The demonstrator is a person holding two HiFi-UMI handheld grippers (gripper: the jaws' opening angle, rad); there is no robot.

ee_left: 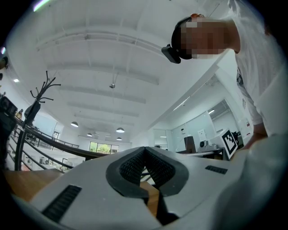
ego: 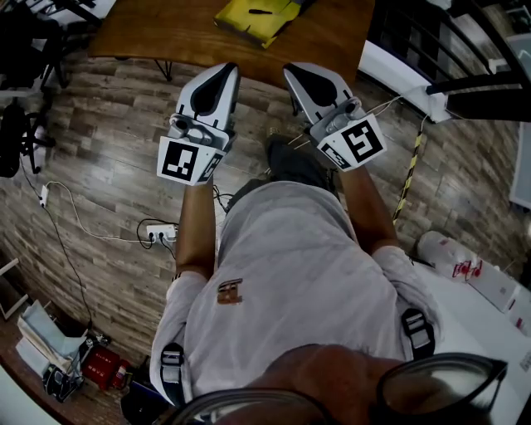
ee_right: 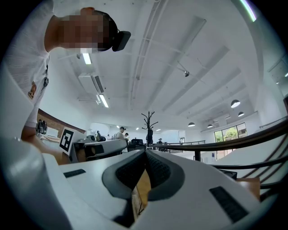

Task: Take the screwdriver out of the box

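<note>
A yellow box (ego: 257,18) lies on the wooden table (ego: 158,33) at the top of the head view, with a small dark thing on top of it; I cannot tell whether that is the screwdriver. My left gripper (ego: 227,70) and my right gripper (ego: 291,71) are held side by side above the floor, just short of the table's near edge, pointing toward it. Both are shut with nothing between the pads. The left gripper view shows its own jaws (ee_left: 145,151) meeting under the ceiling. The right gripper view shows the same (ee_right: 145,152).
A power strip (ego: 162,234) and cables lie on the wooden floor at the left. A red case (ego: 101,363) stands at the bottom left, a white table (ego: 489,324) at the right. Black railing (ego: 481,83) crosses the top right.
</note>
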